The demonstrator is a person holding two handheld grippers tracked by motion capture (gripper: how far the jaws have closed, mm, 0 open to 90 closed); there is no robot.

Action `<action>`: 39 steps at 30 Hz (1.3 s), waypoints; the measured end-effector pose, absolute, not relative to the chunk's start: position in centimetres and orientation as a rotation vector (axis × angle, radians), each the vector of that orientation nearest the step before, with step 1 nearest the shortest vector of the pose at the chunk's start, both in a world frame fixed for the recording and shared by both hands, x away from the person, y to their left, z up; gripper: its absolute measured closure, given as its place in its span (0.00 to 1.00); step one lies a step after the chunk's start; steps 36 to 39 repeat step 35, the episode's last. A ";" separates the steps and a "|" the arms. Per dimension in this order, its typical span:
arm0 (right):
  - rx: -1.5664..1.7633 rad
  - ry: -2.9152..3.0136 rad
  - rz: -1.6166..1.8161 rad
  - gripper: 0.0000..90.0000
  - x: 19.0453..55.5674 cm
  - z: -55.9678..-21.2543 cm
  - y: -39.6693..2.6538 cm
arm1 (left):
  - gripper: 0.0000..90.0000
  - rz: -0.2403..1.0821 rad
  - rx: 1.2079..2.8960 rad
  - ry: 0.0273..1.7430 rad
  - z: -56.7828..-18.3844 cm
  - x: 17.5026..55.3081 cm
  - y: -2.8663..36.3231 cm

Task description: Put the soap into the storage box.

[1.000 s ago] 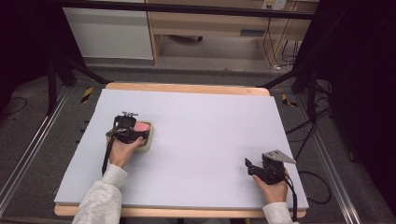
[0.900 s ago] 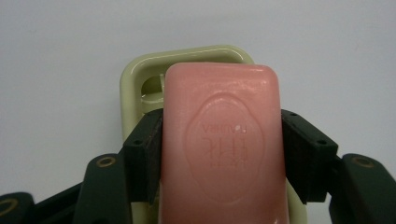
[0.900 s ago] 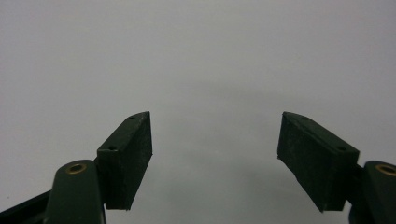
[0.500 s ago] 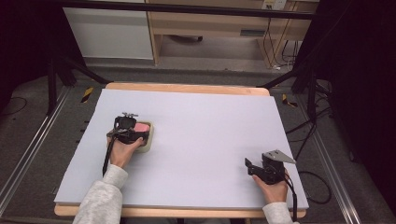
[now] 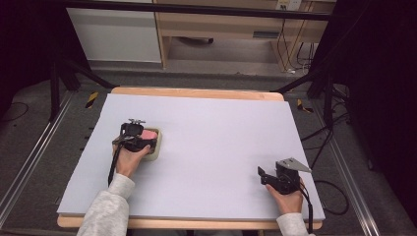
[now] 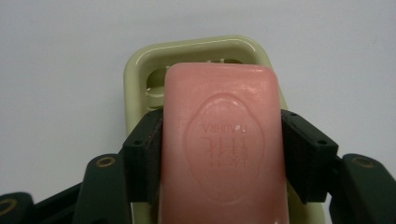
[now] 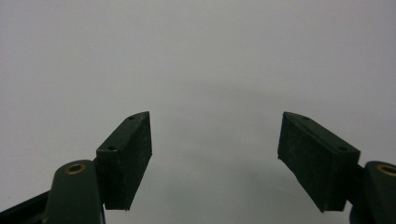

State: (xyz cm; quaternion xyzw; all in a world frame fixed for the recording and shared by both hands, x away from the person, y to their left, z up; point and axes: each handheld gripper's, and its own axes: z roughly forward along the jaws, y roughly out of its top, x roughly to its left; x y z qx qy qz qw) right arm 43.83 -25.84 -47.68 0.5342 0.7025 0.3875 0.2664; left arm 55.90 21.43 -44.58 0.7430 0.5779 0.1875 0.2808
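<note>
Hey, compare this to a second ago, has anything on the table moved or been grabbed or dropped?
Nothing visibly changed. The left gripper stays shut on the pink soap bar over the pale green soap dish, and the right gripper still rests open near the table's right front corner, with nothing between its jaws.

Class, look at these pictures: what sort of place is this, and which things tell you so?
Probably a lab or recording workspace, not a home: a table covered in plain white sheeting, dark frame bars overhead, and loose cables on the floor beside it.
</note>
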 end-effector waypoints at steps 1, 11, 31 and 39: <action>1.443 1.897 1.045 0.29 43.8 -47.7 -25.8 | 0.41 0.503 1.992 1.550 -44.6 55.9 21.4; 1.442 1.898 1.045 0.29 43.8 -47.7 -25.8 | 0.41 0.515 1.995 1.555 -44.7 55.9 21.3; 1.460 1.883 1.046 0.26 43.7 -47.7 -26.1 | 0.25 0.514 1.936 1.296 -42.9 50.7 23.1; 1.471 1.885 1.045 0.26 43.7 -47.7 -26.2 | 0.25 0.498 1.930 1.276 -43.3 49.3 24.3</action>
